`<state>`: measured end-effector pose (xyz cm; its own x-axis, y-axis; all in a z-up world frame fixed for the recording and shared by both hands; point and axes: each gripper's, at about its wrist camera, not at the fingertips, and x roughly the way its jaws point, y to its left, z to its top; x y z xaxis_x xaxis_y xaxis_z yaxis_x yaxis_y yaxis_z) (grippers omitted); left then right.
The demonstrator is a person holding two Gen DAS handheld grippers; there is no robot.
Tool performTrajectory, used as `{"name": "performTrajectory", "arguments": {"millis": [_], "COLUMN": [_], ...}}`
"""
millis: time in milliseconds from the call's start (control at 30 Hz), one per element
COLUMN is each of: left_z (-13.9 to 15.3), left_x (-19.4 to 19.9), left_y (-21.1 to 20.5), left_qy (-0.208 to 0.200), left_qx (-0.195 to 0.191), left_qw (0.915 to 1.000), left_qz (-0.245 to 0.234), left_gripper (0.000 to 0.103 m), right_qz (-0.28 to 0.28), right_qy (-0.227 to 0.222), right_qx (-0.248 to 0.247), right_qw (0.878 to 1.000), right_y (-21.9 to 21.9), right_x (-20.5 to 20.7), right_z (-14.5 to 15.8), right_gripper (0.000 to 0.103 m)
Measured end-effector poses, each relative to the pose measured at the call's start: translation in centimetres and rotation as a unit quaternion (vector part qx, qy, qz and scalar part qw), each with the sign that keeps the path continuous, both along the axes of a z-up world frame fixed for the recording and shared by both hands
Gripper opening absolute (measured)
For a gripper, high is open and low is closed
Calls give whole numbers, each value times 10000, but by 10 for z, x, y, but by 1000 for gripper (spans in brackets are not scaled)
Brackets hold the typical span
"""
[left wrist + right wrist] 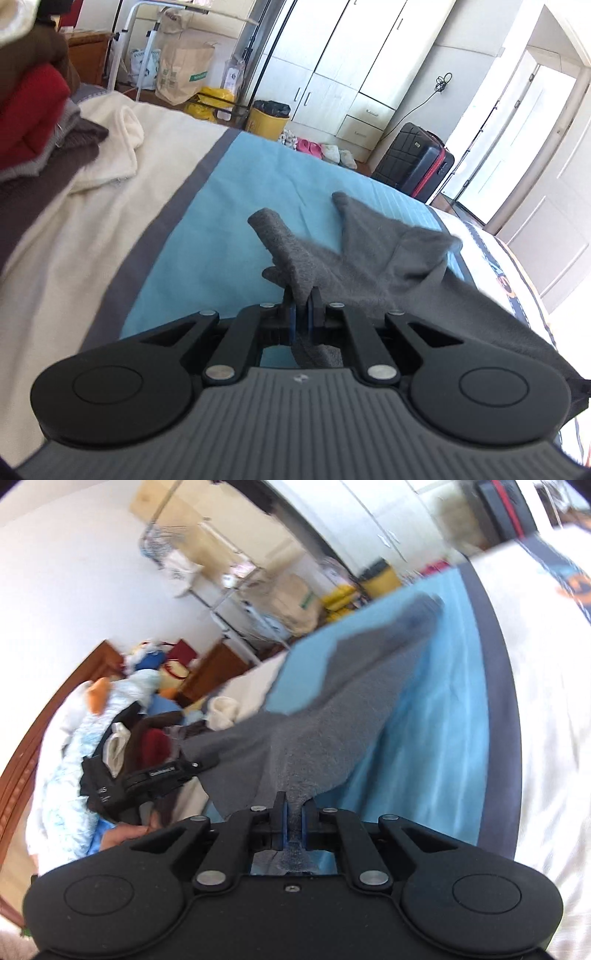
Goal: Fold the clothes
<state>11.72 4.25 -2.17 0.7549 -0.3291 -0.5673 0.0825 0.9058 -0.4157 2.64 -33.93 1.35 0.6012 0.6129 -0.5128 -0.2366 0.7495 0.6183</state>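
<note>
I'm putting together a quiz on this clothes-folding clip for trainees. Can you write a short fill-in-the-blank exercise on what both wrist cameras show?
1. Both the left gripper and the right gripper have their jaws shut on the same ____ garment.
2. The sheet under the garment is light ____.
3. The bin on the floor past the bed is ____.
4. Beside the white doors stands a black ____ with red trim.

Missing words: grey; blue; yellow; suitcase
</note>
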Motion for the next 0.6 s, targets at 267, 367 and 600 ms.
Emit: {"name": "performTrajectory", "arguments": {"millis": [267,367,600], "left_z": [-26,-53,-31], "left_x": [-38,-31,-35], "left_y": [10,1,25], "left_qy": [1041,1582,1064], "left_qx": [67,346,-158], "left_qw": [9940,9857,9942], "left_qz": [-323,-467,-63], "left_gripper": [6,7,11], "right_qz": [1,98,671], "right_qy": [1306,1648,2035], "right_qx": [-899,-1328,-2540], "right_qw": [9873,9773,9432], "right_y": [15,24,49], "right_x": [-4,-4,-2], "right_z": [-13,-29,-46], "right_gripper": [9,9,14]}}
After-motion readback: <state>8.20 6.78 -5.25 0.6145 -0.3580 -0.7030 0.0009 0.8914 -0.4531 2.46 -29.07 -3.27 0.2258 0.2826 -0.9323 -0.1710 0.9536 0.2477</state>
